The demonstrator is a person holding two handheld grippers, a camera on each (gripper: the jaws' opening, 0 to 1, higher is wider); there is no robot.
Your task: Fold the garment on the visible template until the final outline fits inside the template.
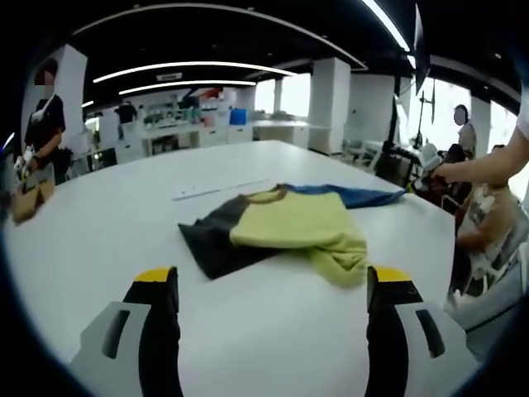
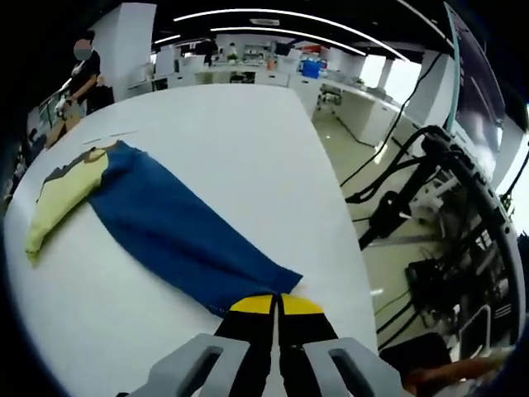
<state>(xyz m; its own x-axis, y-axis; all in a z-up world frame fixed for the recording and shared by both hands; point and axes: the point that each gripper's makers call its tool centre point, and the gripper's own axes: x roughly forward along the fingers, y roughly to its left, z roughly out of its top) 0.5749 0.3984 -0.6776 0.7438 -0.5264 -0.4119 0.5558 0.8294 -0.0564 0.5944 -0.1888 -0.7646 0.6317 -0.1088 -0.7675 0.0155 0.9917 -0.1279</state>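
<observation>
While the shirt (image 2: 157,223) lies limp on the bench (image 2: 248,157), our right claw (image 2: 276,304) pinches its blue hem (light, floppy cloth); our left claw (image 1: 273,281) gapes wide.

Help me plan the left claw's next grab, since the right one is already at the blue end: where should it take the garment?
Probably the loose yellow sleeve of the garment, bunched nearest the open left claw. Come in low across the table from the claw's side; that raised fold gives something to pinch. The right claw is shut on the blue end.
</observation>
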